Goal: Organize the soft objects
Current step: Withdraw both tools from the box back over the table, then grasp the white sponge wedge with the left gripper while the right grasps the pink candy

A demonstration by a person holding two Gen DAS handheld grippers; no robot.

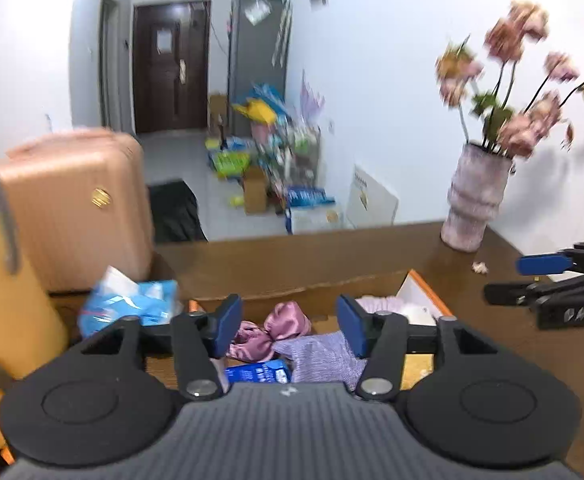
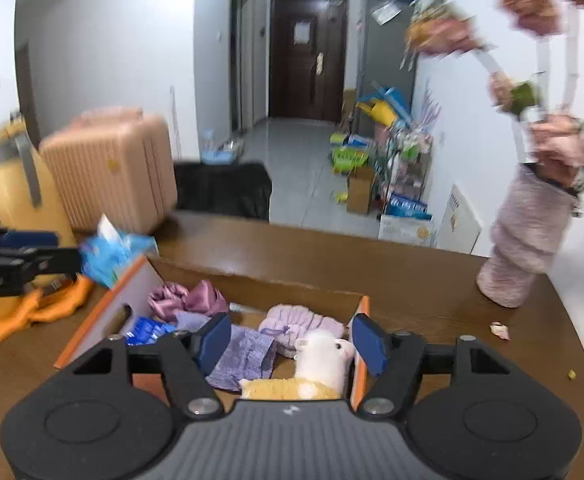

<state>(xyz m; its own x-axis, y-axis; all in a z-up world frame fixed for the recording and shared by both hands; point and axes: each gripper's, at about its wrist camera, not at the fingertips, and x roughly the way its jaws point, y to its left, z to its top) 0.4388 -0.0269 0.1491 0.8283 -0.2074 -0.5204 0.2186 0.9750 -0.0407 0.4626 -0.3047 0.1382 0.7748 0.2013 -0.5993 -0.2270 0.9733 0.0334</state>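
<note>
Brown cardboard frames everything you are sorting: the box sits on the worktop, nearer its front edge.

From the left wrist, your left tool hangs spread and empty over the box, above a satin bow and a lilac cloth, with a blue pack beside them. Tissues lie outside, by the worktop's left edge.

From the right wrist, your right tool is likewise spread, holding nothing, over a white plush at the box's right wall. An orange rag lies loose by the left edge.

You seem to be between items: most soft things are boxed. Next, probably fetch the rag with a low, wide pinch.
</note>
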